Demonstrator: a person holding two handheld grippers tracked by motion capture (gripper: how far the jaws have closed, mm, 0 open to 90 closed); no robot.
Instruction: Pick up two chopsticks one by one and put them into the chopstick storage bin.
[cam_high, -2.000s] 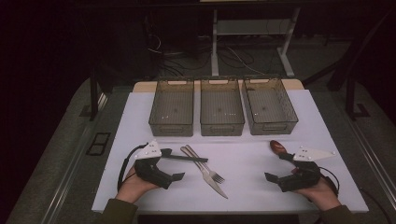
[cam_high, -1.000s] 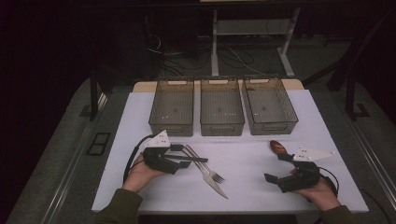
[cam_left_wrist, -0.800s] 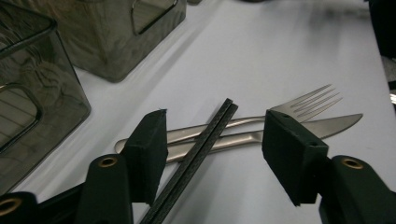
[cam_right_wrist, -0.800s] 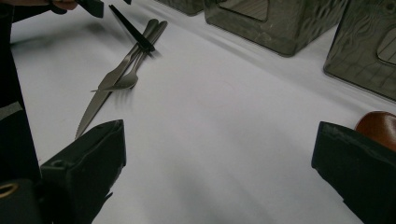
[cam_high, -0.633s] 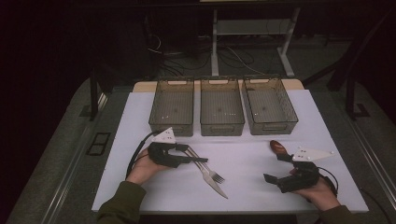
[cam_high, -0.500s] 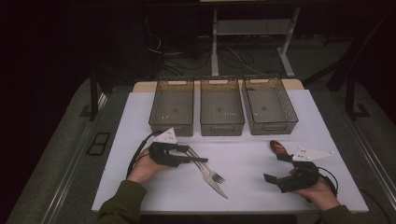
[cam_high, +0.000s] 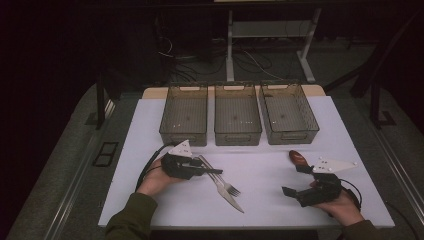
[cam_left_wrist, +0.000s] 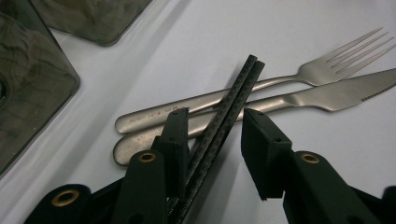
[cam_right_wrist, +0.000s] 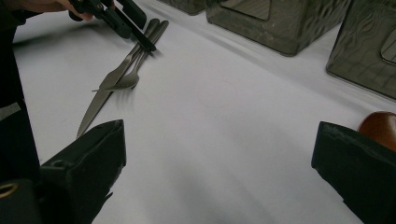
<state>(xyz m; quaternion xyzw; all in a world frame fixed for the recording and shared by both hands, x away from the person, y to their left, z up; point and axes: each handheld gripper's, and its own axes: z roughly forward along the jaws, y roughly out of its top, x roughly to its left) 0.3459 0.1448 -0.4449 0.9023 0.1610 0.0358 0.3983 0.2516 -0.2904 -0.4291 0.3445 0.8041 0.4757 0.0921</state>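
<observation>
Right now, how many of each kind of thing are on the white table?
Bins: 3
Forks: 1
Knives: 1
Black chopsticks: 2
Brown wooden spoons: 1
Total: 8

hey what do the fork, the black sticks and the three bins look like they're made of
Fork: brushed metal, probably stainless steel, going by its dull grey sheen. Black sticks: woven pattern suggests carbon fibre, possibly textured plastic. Bins: smoky see-through plastic, semi-gloss; their floors show through.
</observation>
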